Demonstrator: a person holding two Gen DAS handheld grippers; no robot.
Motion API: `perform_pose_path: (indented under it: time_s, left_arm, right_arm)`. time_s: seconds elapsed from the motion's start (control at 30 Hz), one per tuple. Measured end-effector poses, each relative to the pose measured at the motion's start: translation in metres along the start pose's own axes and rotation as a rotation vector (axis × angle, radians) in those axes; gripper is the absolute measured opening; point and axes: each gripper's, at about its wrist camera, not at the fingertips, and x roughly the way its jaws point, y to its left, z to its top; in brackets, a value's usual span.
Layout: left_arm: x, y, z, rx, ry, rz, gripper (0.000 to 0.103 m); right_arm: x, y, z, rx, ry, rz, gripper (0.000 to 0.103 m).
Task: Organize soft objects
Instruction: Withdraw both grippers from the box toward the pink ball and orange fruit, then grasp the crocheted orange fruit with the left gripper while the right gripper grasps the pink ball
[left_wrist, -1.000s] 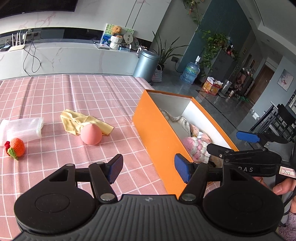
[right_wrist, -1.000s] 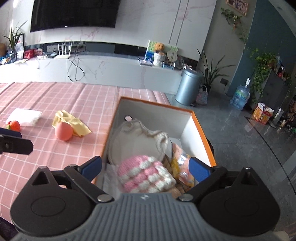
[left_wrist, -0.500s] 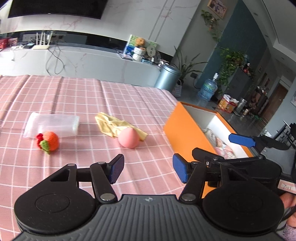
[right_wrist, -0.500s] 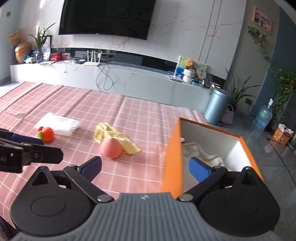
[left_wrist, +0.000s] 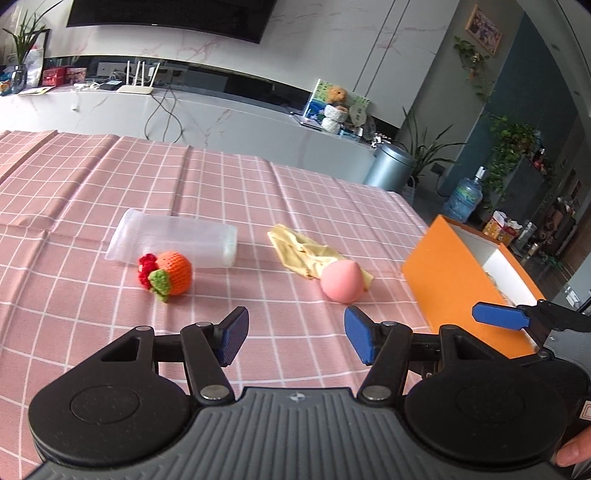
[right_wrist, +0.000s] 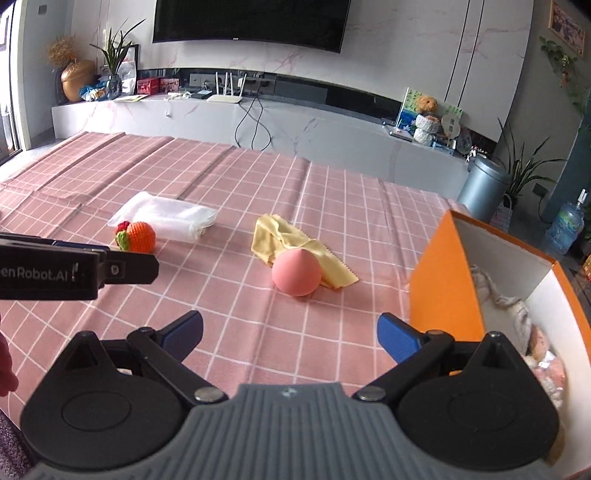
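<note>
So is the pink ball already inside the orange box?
No: the pink ball sits on the checked tablecloth, resting against the yellow cloth, well apart from the orange box.

We've got plenty of bare table right in front of both sets of jaws, nothing lying there. Further out, the pink ball sits touching the yellow cloth, with an open lane between them and the crochet orange by the clear bag. The orange box walls off the right side, and the left gripper pokes in from the left.
</note>
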Motion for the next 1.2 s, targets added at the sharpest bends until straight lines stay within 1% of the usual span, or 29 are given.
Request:
perform_pose_path:
  time_s: [0.1, 0.27, 0.37, 0.43, 0.57, 0.7, 0.73, 0.83, 0.93, 1.07, 1.13, 1.17, 1.2]
  left_arm:
    - [0.004, 0.011, 0.000, -0.014, -0.008, 0.006, 0.070]
    - [0.009, 0.029, 0.001, -0.033, -0.029, 0.039, 0.070]
    - [0.012, 0.040, 0.002, -0.056, -0.043, 0.072, 0.073]
    - [0.013, 0.047, 0.003, -0.057, -0.057, 0.100, 0.076]
    - [0.018, 0.057, 0.008, -0.047, -0.077, 0.168, 0.079]
    - [0.031, 0.063, 0.016, -0.007, -0.068, 0.229, 0.080]
    - [0.035, 0.064, 0.017, 0.001, -0.065, 0.234, 0.080]
    - [0.049, 0.066, 0.020, 0.024, -0.051, 0.248, 0.079]
    - [0.060, 0.065, 0.021, 0.050, -0.034, 0.258, 0.077]
    - [0.071, 0.064, 0.021, 0.069, -0.021, 0.277, 0.077]
    - [0.077, 0.066, 0.021, 0.062, -0.008, 0.283, 0.076]
    - [0.078, 0.067, 0.021, 0.061, -0.004, 0.285, 0.076]
    - [0.081, 0.067, 0.021, 0.062, 0.002, 0.289, 0.072]
  right_arm:
    - [0.013, 0.003, 0.001, -0.008, 0.022, 0.003, 0.099]
    - [0.032, 0.008, 0.005, -0.015, 0.047, 0.015, 0.099]
    - [0.043, 0.011, 0.009, -0.019, 0.054, 0.027, 0.099]
    - [0.049, 0.014, 0.012, -0.025, 0.052, 0.037, 0.098]
    - [0.064, 0.020, 0.023, -0.028, 0.043, 0.055, 0.096]
    - [0.079, 0.024, 0.034, -0.044, 0.032, 0.057, 0.093]
    - [0.083, 0.024, 0.037, -0.048, 0.028, 0.050, 0.092]
    - [0.097, 0.019, 0.045, -0.038, 0.024, 0.032, 0.087]
    - [0.110, 0.012, 0.049, -0.013, 0.029, 0.009, 0.087]
    - [0.126, 0.004, 0.050, 0.004, 0.047, -0.006, 0.085]
    - [0.131, 0.001, 0.049, 0.021, 0.049, 0.004, 0.085]
    - [0.133, 0.000, 0.048, 0.031, 0.049, 0.009, 0.082]
    - [0.136, -0.001, 0.047, 0.036, 0.052, 0.016, 0.079]
